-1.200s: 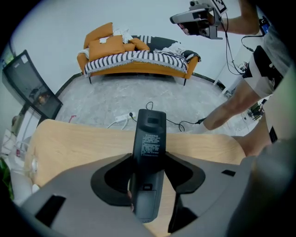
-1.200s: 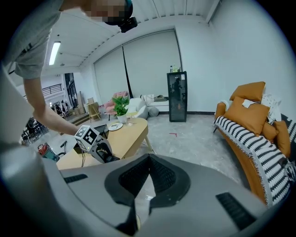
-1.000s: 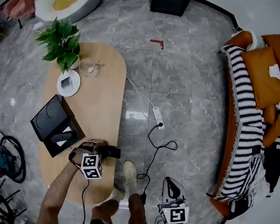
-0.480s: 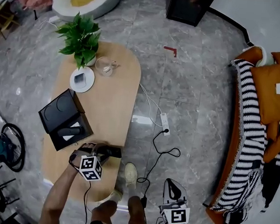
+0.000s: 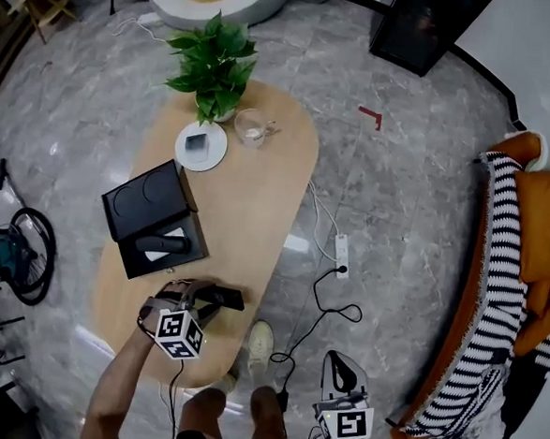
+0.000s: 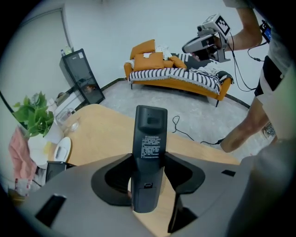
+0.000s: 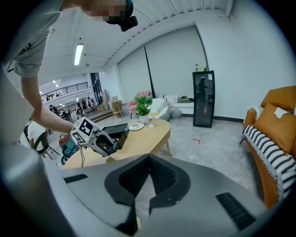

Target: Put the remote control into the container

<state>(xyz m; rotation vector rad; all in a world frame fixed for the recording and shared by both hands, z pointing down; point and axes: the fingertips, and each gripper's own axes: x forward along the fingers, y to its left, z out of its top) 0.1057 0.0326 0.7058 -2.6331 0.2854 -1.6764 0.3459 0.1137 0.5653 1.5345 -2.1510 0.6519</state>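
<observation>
Clamping the remote control (image 6: 151, 125), the left gripper (image 6: 148, 159) has lifted and rolled; right gripper (image 7: 149, 162) closed, empty.

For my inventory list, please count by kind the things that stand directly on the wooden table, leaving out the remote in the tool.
Potted plant: 1
Glass: 1
White plate: 1
Black box: 1
Total: 4

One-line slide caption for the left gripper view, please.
Left tool grips the black remote control, back label showing, over the wooden table; striped orange sofa behind.
</observation>
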